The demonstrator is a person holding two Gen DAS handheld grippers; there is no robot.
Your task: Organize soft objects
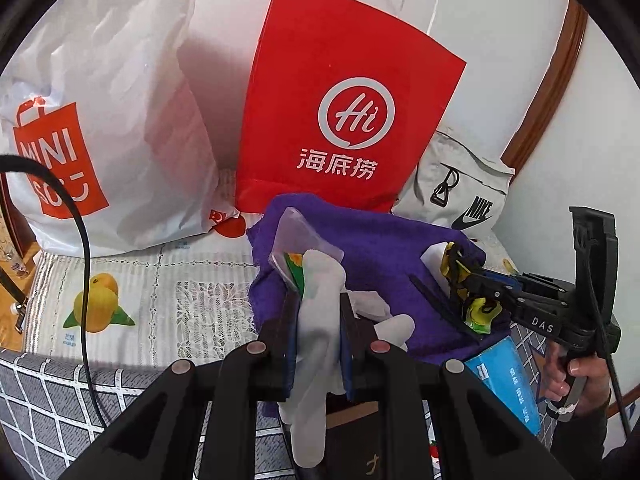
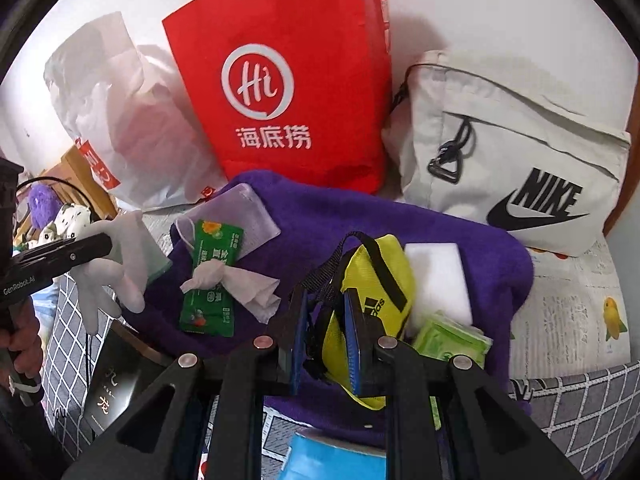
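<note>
A purple towel lies spread on the bed with small items on it. My left gripper is shut on a limp white glove, held over the towel's left edge. My right gripper is shut on a yellow Adidas pouch with a black strap, just above the towel's right part. On the towel also lie a green packet, a crumpled white tissue, a clear pouch, a white sponge block and a green tissue pack.
Behind the towel stand a red paper bag, a white Miniso bag and a pale Nike bag. A blue pack and a black box lie near the front. A person's hand grips the right tool.
</note>
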